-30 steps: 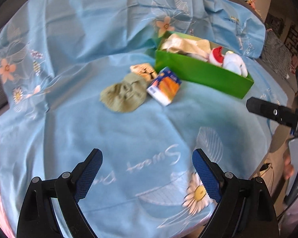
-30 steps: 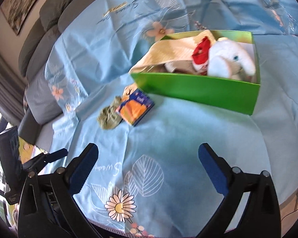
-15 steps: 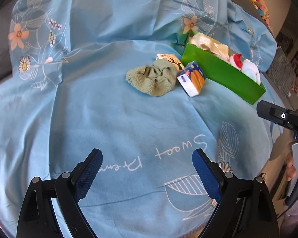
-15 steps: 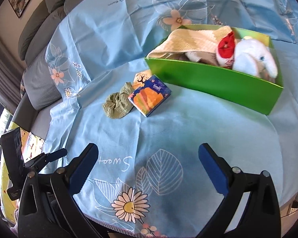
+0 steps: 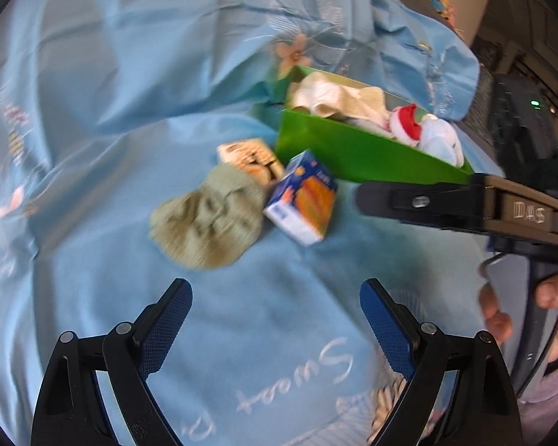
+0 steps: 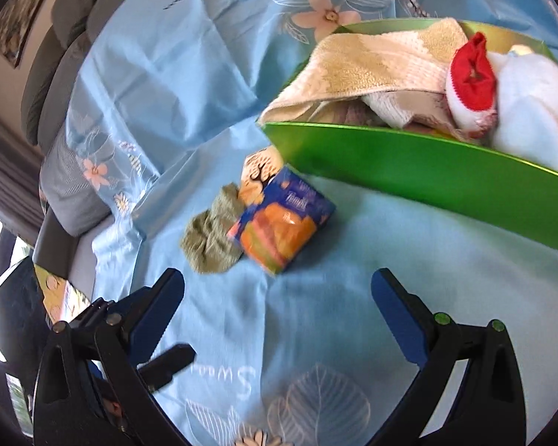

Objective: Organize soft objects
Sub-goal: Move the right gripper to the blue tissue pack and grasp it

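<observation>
My left gripper hangs over the blue flowered cloth, its fingers spread wide with nothing between them. My right gripper is the same, fingers apart and empty above the cloth.

In the left view, the crumpled green rag lies at mid-frame, just left of the orange and blue tissue pack and touching it. A small printed packet sits just above the rag, partly under it. The green box stands to the upper right, close to the tissue pack. Inside it lie a cream towel, a red and white soft piece and a white plush toy. In the left view my right gripper's body juts in from the right edge, past the box's near corner.
</observation>
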The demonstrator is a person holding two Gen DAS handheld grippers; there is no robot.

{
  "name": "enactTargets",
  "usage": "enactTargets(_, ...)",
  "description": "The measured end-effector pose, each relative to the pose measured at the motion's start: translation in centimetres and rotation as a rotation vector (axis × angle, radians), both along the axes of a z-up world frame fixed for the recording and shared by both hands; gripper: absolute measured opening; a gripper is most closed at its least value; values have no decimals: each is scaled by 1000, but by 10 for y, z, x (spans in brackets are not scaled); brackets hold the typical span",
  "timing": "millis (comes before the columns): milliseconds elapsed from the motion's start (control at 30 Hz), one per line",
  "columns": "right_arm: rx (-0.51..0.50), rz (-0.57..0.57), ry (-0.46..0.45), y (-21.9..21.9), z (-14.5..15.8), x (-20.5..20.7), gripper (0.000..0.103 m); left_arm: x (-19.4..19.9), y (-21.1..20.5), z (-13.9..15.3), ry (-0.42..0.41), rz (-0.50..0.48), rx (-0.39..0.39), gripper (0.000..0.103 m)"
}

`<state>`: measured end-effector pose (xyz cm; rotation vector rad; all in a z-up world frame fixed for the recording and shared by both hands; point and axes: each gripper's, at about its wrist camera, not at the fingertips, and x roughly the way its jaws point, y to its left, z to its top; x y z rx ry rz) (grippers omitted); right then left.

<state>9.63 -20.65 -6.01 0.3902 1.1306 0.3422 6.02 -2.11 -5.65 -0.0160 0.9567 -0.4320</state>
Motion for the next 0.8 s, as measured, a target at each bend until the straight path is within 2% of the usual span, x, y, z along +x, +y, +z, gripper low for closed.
enactTargets(100,10,-17,19,-1,-8,13,100,16,-8,0,9,-35,-51,92)
enactTargets(267,71,-31,51,-5,-22,26,99,32,-15,-1,9,-31,-91,90)
enactTargets(333,88,-29,57,-5,-26,29,97,37,-19,-3,13,-42,-93,83)
enactTargets(467,125,-17,67,-4,-32,35,92,45,-25,-8,32,-60,-101,78)
enactTargets(533,136,-17,66,-3,-34,38,92,49,-26,-10,47,-60,-123,67)
enactTargets(667,160,-11,69,0,-37,43,89,57,-26,-13,60,-44,-143,66)
enactTargets(800,151,4,70,3,-39,47,80,65,-27,-17,76,-33,-145,65)
